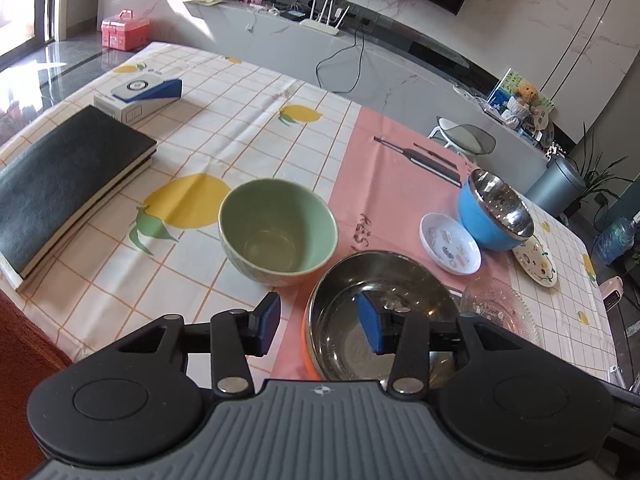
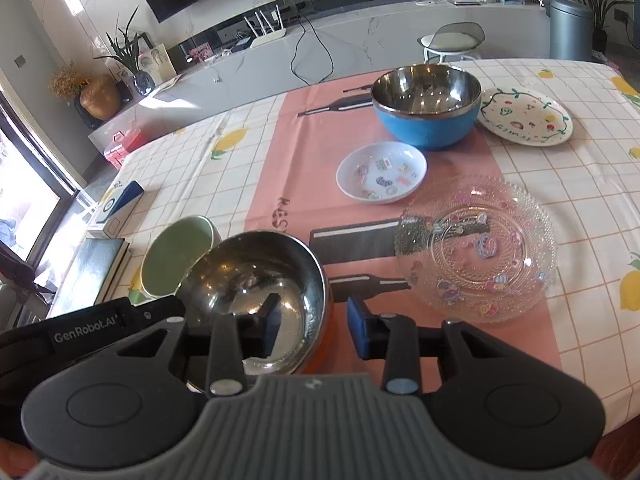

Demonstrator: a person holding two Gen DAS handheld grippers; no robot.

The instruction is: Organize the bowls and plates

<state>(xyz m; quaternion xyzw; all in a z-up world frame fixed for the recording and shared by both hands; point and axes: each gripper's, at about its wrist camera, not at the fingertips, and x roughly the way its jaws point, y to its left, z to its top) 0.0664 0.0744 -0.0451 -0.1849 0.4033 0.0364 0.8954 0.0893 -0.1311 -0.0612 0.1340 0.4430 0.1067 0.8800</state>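
An orange-sided steel bowl [image 1: 380, 320] [image 2: 256, 276] sits at the table's near edge. My left gripper [image 1: 318, 326] is open and straddles its left rim, one pad inside. My right gripper [image 2: 314, 330] is open and straddles its right rim, one pad inside. A green bowl [image 1: 278, 228] [image 2: 176, 256] stands just left of it. A blue steel bowl [image 1: 494, 212] [image 2: 426, 106], a small white sticker dish [image 1: 450, 248] [image 2: 382, 172], a painted white plate [image 1: 536, 262] [image 2: 526, 116] and a clear glass plate [image 1: 500, 308] [image 2: 476, 248] lie to the right.
A dark notebook [image 1: 60, 184] and a white-and-blue box [image 1: 140, 94] lie at the table's left. The table [image 1: 248, 128] has a lemon-check cloth with a pink strip. A stool [image 2: 452, 44] and a bin [image 2: 570, 28] stand beyond the far edge.
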